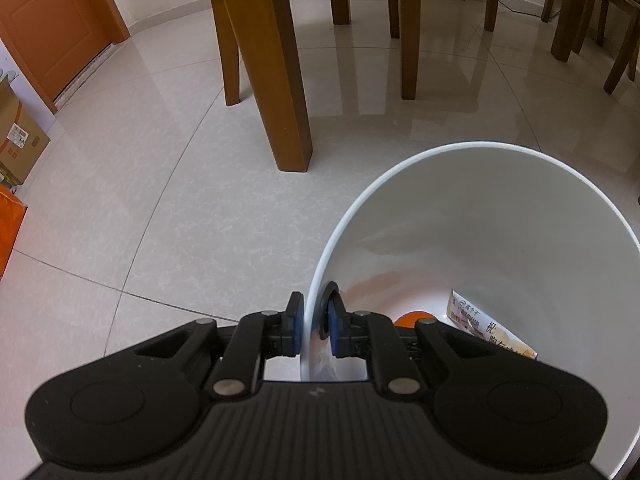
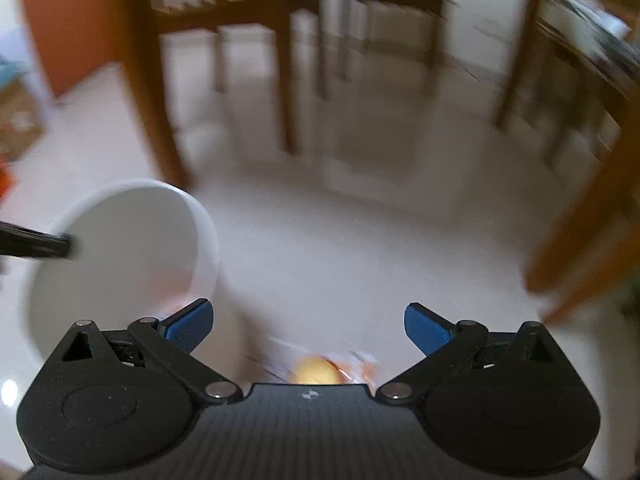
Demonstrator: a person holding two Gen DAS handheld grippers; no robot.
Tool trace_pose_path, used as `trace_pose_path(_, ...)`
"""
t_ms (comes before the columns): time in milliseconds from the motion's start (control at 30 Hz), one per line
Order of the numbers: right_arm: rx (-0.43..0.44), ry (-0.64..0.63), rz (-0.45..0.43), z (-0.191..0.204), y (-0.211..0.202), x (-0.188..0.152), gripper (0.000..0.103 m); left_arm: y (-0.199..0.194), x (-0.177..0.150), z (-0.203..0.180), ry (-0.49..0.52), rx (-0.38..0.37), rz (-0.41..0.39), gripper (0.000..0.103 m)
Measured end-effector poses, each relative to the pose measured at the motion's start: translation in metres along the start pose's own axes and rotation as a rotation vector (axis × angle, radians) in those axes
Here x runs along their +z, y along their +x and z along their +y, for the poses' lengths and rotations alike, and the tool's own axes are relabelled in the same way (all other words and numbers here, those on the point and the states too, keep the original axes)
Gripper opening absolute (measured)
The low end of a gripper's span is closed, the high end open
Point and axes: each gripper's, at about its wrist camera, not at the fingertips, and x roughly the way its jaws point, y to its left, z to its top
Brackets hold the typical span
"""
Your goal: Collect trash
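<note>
My left gripper (image 1: pixel 314 326) is shut on the rim of a white bin (image 1: pixel 480 216), one blue pad outside the wall and one inside. Inside the bin lie a printed paper packet (image 1: pixel 486 330) and an orange object (image 1: pixel 414 318), partly hidden by the gripper. In the blurred right wrist view, my right gripper (image 2: pixel 308 328) stands open above the floor, with nothing between its pads. A yellowish lump on an orange-white wrapper (image 2: pixel 320 370) lies on the floor just under it. The white bin (image 2: pixel 120 248) is at the left there, with the other gripper's finger (image 2: pixel 36 244) on its rim.
Wooden table and chair legs (image 1: pixel 280 80) stand on the glossy tiled floor (image 1: pixel 160 220) behind the bin. An orange door (image 1: pixel 52 28), a cardboard box (image 1: pixel 20 136) and an orange bag (image 1: pixel 10 224) are at the left. More wooden furniture (image 2: pixel 592 220) is at the right.
</note>
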Motion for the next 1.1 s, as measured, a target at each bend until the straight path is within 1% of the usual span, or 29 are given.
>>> trace_pose_path(33,-0.024,0.023,0.023,-0.01,0.007,-0.011,0.103,0.0,0.0,0.0,-0.001,-0.001,0.0,0.011)
trace_pose_path(100,-0.062,0.09,0.104,-0.028,0.031,-0.032,0.103,0.0,0.0,0.001,-0.003,-0.002,0.002,0.011)
trace_pose_path(200,-0.067,0.175,0.204,-0.048,0.065,-0.061,0.103,-0.001,0.0,0.002,-0.002,-0.001,0.002,0.011)
trace_pose_path(333,-0.137,0.32,0.308,-0.072,0.111,-0.096,0.103,-0.002,-0.001,0.001,0.002,0.002,0.001,0.011)
trace_pose_path(367,-0.143,0.362,0.329,-0.079,0.122,-0.104,0.102,-0.002,-0.001,0.001,0.002,0.001,0.001,0.011)
trace_pose_path(433,-0.148,0.441,0.357,-0.088,0.142,-0.116,0.101,-0.002,-0.002,0.001,0.0,0.0,0.002,0.011)
trace_pose_path(500,-0.153,0.52,0.377,-0.1,0.161,-0.127,0.097,-0.003,-0.002,0.002,-0.002,0.0,0.002,0.011)
trace_pose_path(567,-0.15,0.588,0.389,-0.107,0.175,-0.139,0.096,-0.003,-0.001,0.002,0.001,0.001,0.004,0.011)
trace_pose_path(600,-0.15,0.623,0.398,-0.111,0.182,-0.144,0.094,-0.003,-0.001,0.003,0.0,0.0,0.004,0.011)
trace_pose_path(667,-0.15,0.67,0.401,-0.116,0.193,-0.151,0.092,-0.004,-0.001,0.004,-0.001,-0.002,0.005,0.011)
trace_pose_path(767,-0.157,0.7,0.408,-0.118,0.206,-0.158,0.085,-0.004,-0.002,0.004,0.003,0.0,0.004,0.011)
trace_pose_path(833,-0.155,0.703,0.416,-0.118,0.212,-0.159,0.082,-0.004,-0.002,0.004,0.005,0.0,0.005,0.011)
trace_pose_path(900,-0.152,0.709,0.419,-0.118,0.216,-0.16,0.075,-0.004,-0.001,0.003,0.005,0.0,0.005,0.011)
trace_pose_path(1100,-0.151,0.674,0.45,-0.113,0.216,-0.153,0.074,-0.004,-0.002,0.004,0.0,-0.004,0.007,0.011)
